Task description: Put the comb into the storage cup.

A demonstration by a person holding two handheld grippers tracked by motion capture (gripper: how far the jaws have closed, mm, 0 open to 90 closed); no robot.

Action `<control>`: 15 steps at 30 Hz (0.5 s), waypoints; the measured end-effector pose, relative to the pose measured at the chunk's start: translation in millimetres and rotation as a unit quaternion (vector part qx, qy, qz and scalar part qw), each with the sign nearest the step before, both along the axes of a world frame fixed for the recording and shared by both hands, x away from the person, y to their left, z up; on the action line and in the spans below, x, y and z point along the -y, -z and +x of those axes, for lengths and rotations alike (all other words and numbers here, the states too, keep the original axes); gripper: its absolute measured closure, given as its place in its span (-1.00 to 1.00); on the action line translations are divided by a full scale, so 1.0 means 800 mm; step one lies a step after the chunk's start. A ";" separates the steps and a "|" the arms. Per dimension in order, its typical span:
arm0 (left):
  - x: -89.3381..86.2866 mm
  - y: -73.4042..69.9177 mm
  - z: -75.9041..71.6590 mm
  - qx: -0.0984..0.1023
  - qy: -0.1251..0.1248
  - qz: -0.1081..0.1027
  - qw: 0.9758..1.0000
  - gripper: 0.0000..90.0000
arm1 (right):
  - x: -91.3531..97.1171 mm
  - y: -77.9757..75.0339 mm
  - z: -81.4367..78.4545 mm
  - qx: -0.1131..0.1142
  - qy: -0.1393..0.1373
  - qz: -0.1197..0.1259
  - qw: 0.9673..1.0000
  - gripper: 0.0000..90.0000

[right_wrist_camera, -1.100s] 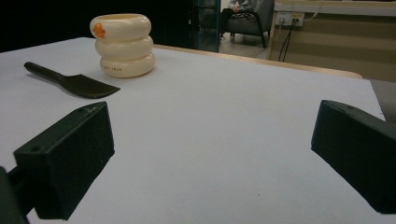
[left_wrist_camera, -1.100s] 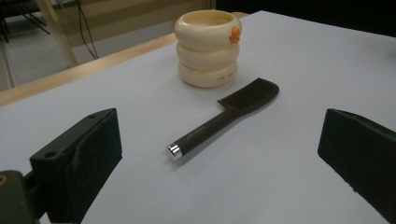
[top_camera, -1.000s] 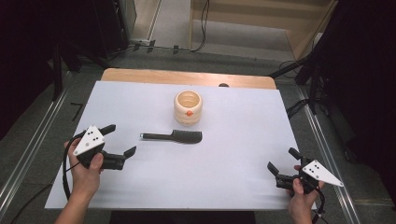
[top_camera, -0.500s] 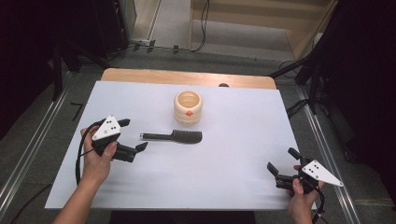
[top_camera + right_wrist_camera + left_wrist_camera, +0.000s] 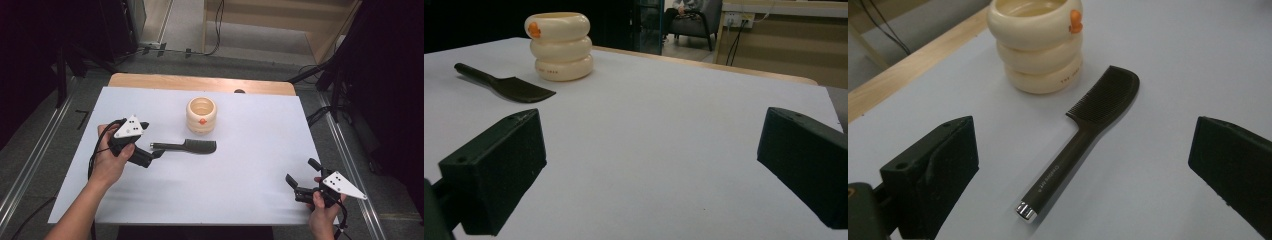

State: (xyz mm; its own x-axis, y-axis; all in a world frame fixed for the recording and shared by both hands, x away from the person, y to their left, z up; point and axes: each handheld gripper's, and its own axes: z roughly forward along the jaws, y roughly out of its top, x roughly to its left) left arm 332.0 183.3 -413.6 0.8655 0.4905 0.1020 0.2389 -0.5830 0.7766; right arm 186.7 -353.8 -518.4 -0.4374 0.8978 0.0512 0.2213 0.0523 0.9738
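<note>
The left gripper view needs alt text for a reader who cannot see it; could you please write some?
A black comb lies flat on the white table, framed between the left gripper's two open black jaws, its metal-capped handle end nearest the camera. A cream ridged cup with an orange spot stands just beyond the comb's teeth.

Evenly lit from overhead on the white table (image 5: pixel 250 175), with only faint, soft shadows under the comb (image 5: pixel 1083 140) and the cream cup (image 5: pixel 201 116), and no glare; dim to near black around the table edges in the high view. Somewhat soft and grainy throughout, with near jaws blurred in both gripper views and the far background out of focus
</note>
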 end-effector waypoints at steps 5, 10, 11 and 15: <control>0.013 -0.004 0.011 -0.012 0.018 0.025 0.999 -1.00 | 0.000 0.000 0.000 -0.001 0.000 0.001 1.000 -1.00; 0.025 -0.006 0.022 -0.018 0.033 0.057 0.998 -1.00 | 0.000 0.000 0.000 -0.001 0.001 0.001 1.000 -1.00; 0.027 -0.006 0.025 -0.023 0.038 0.060 0.997 -1.00 | 0.000 0.000 0.000 -0.001 0.000 0.002 1.000 -1.00; 0.033 -0.005 0.036 -0.037 0.049 0.076 0.995 -1.00 | 0.000 0.000 0.000 0.000 0.000 0.000 1.000 -1.00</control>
